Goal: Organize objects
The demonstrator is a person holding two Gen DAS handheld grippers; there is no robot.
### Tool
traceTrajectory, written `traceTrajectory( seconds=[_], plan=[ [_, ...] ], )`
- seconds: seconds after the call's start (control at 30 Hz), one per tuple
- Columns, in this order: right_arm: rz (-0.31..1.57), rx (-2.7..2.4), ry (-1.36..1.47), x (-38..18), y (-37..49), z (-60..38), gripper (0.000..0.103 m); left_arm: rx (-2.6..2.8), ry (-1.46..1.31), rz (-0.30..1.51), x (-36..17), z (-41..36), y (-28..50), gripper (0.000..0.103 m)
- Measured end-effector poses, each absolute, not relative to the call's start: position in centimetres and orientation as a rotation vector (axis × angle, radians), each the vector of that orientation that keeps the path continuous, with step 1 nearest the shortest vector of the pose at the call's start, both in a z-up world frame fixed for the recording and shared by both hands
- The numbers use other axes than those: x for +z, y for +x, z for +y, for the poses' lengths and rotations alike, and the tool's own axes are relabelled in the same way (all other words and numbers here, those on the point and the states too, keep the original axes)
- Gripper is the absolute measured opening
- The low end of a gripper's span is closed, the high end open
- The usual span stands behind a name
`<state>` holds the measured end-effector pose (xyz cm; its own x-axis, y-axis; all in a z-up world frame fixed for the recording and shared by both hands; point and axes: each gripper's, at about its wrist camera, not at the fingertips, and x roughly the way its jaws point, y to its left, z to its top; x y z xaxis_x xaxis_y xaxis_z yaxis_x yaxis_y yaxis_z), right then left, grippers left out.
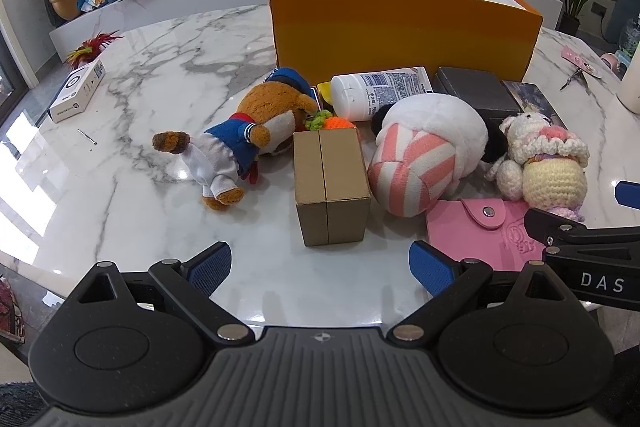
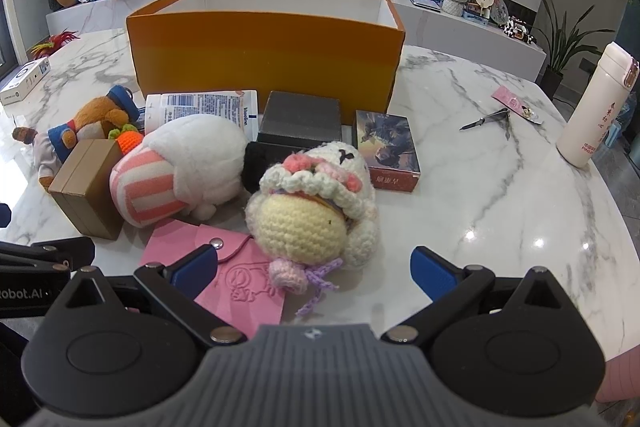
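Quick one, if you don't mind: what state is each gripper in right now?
Left gripper: open, holding nothing, just short of the tan box.
Right gripper: open, holding nothing, around the crochet doll's base.

Three plush toys (image 2: 188, 163) (image 2: 316, 203) (image 1: 256, 131), four small boxes (image 1: 330, 187) (image 2: 300, 119) (image 2: 386, 151) (image 1: 76, 91), one orange bin (image 2: 264, 55).

Two wrist fisheyes, low over a marble table (image 1: 168, 75), both facing the orange box (image 1: 400, 35).

The left wrist view looks forward from close above the near table edge, the brown carton (image 1: 330, 187) near centre frame and the box upper right. The right wrist view sits further right and just as near, the crochet doll (image 2: 308, 211) centre and the box upper left. Both share the box, carton, striped plush (image 2: 176, 171) and pink wallet (image 1: 480, 235).
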<state>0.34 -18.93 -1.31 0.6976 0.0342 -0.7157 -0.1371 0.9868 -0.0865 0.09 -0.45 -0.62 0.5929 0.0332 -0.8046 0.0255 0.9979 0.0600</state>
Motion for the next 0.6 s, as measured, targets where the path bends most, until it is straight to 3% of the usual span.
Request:
traceTrajectory(
  seconds=[0.6],
  plan=[
    [0.797,0.098,-0.140,-1.61,0.24,-18.82,0.102,0.003,0.066,0.943,-0.77,-0.51,0.09,0.103]
  ],
)
